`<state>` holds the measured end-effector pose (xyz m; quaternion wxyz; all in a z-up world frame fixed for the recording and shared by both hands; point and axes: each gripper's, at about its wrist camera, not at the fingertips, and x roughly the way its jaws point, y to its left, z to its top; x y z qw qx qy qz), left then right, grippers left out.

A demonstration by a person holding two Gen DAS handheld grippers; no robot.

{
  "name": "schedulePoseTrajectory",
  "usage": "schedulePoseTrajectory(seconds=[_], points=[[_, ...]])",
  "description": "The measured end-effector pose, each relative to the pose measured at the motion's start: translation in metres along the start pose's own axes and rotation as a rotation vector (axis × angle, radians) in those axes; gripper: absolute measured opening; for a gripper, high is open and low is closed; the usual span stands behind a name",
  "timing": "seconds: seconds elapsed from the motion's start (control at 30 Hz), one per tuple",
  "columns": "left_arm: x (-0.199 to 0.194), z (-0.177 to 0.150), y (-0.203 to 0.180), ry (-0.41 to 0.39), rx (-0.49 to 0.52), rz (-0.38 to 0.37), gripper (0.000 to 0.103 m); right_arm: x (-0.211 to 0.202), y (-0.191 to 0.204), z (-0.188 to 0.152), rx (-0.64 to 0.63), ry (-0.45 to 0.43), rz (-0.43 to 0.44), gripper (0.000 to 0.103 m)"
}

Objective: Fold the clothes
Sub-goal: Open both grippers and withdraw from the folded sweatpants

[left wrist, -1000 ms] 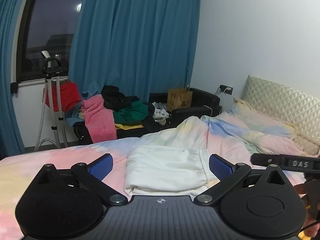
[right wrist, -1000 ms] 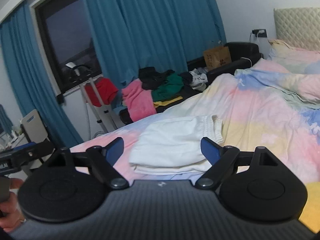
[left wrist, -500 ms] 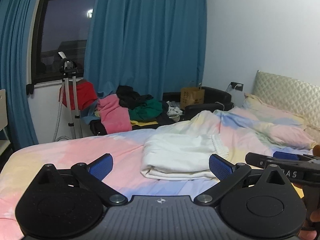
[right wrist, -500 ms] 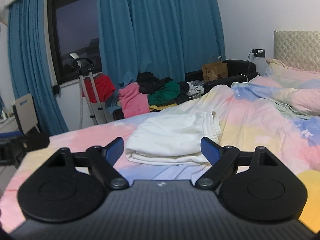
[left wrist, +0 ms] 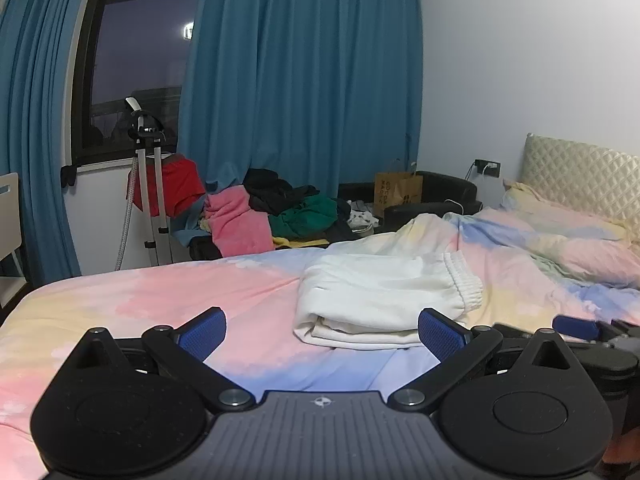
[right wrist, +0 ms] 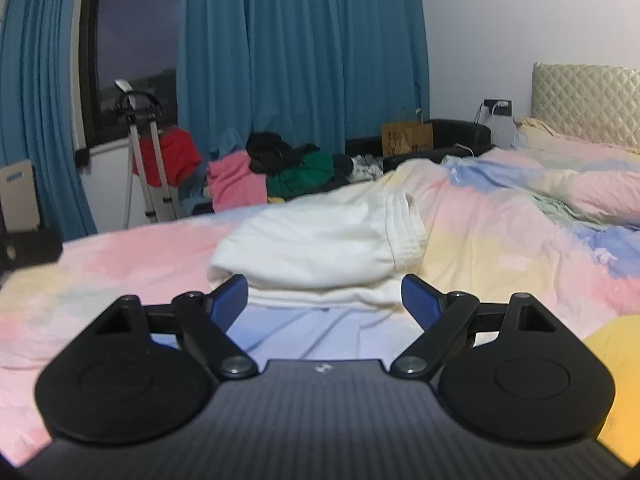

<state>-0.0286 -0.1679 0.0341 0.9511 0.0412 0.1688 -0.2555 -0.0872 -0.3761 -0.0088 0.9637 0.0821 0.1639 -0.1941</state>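
Note:
A white garment lies folded into a thick stack on the pastel bedspread. Its ribbed waistband is turned to the right. My left gripper is open, low over the bed, a little short of the stack's near left corner, with nothing between its blue pads. My right gripper is open too. Its blue pads stand either side of the near folded edge of the garment without pressing on it. A blue pad of the right gripper shows at the right edge of the left wrist view.
Beyond the bed a dark sofa holds a heap of pink, black and green clothes and a brown paper bag. A steamer stand is by the window. A rumpled quilt and a padded headboard are at right.
Both grippers have sunk towards the bed, and the views now look across it rather than down. The white stack has grown larger in the right wrist view, which has rolled level. Jaws unchanged.

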Motion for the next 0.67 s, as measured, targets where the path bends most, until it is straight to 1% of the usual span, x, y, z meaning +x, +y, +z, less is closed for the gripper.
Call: schedulePoseTrajectory(seconds=[0.17,0.37,0.57,0.67], points=[[0.013,-0.007,0.002,0.024,-0.027,0.000,0.103,0.001,0.000,-0.003,-0.006,-0.008,-0.009,0.085],[0.020,-0.011,0.004,0.045,-0.028,0.007,0.103,0.003,0.000,-0.004,-0.006,-0.001,-0.015,0.085],[0.020,-0.012,0.004,0.046,-0.024,0.016,0.103,0.002,0.000,-0.004,0.000,-0.003,-0.024,0.085],[0.020,-0.013,0.004,0.047,-0.025,0.007,0.103,0.002,0.001,-0.004,-0.009,-0.003,-0.026,0.085]])
